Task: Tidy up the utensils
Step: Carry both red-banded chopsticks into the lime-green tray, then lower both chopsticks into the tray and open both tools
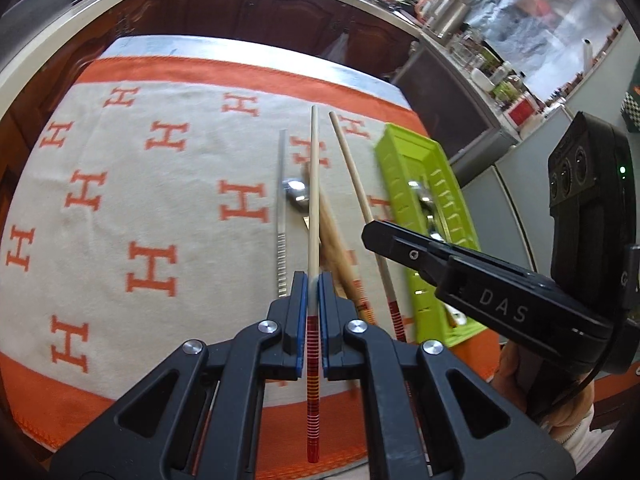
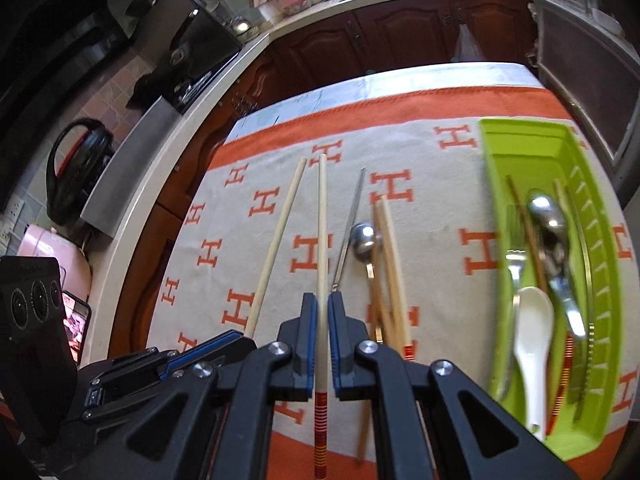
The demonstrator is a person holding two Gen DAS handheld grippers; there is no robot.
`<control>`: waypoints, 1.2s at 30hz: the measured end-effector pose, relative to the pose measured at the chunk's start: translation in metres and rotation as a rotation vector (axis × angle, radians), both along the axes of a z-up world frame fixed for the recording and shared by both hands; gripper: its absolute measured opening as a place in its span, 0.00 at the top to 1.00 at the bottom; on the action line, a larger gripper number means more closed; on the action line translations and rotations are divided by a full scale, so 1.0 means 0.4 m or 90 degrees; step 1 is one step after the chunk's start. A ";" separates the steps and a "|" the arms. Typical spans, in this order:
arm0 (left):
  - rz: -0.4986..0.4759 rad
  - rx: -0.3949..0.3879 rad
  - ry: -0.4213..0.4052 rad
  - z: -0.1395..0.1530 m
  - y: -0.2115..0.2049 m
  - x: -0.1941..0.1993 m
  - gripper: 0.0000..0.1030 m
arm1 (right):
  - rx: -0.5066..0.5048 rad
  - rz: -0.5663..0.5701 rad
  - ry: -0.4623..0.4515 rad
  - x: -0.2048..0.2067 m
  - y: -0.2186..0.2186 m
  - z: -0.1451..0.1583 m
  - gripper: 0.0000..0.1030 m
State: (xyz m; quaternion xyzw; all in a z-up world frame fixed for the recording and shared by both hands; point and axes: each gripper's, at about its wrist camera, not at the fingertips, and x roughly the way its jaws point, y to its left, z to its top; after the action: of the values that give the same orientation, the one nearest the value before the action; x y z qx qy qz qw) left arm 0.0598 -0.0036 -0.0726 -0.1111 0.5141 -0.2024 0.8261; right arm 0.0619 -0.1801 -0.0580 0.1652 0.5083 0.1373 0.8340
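A: Left tool [image 1: 313, 280] first. State?

B: Clamped on a pale chopstick [image 1: 314, 184], banded red and yellow at its butt. The stick runs between the blue pads and points away over the cloth [image 1: 132, 184]. It looks lifted, though I can't be sure its tip is clear.

A: Right tool [image 2: 322, 300]?

B: Same story: pinched on a second chopstick [image 2: 322, 220] of the same make, shaft running straight out between the pads. In the right wrist view, the left tool's stick lies just left of it, nearly parallel.

A: Around them?

B: On the cloth just right of the held sticks: a thin metal chopstick [image 2: 352, 224], a steel spoon [image 2: 363, 236], and a bundle of darker wooden chopsticks [image 2: 390, 264] touching or overlapping the spoon's handle. Motion blur there; the count is uncertain.

A: And the tray?

B: Green tray [image 2: 520, 148] at the right edge of the surface. Already inside: a white ceramic spoon [image 2: 532, 332], a fork [image 2: 514, 256], steel spoons [image 2: 550, 216], a few more chopsticks.

A: Progress?

B: I'd judge past halfway. The tray holds a good share; two sticks are in hand; the metal chopstick, spoon and wooden bundle remain.
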 end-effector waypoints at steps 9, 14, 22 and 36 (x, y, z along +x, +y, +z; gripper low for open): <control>-0.083 -0.032 -0.016 0.090 -0.230 0.033 0.97 | -0.009 -0.049 -0.011 -0.002 -0.194 0.051 0.94; -0.097 -0.063 0.023 0.075 -0.325 0.072 0.97 | -0.033 -0.059 0.003 0.016 -0.273 0.044 0.94; -0.078 -0.067 0.109 -0.031 -0.412 0.125 0.97 | -0.066 -0.087 0.050 0.037 -0.344 -0.032 0.94; -0.086 -0.025 0.109 -0.053 -0.432 0.115 0.76 | -0.079 -0.113 0.077 0.031 -0.370 -0.067 0.90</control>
State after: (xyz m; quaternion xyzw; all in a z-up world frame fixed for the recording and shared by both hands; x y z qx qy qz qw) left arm 0.1059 -0.1765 -0.0937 -0.1092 0.5851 -0.2571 0.7614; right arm 0.0742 -0.3283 -0.0850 0.1659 0.5488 0.0212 0.8191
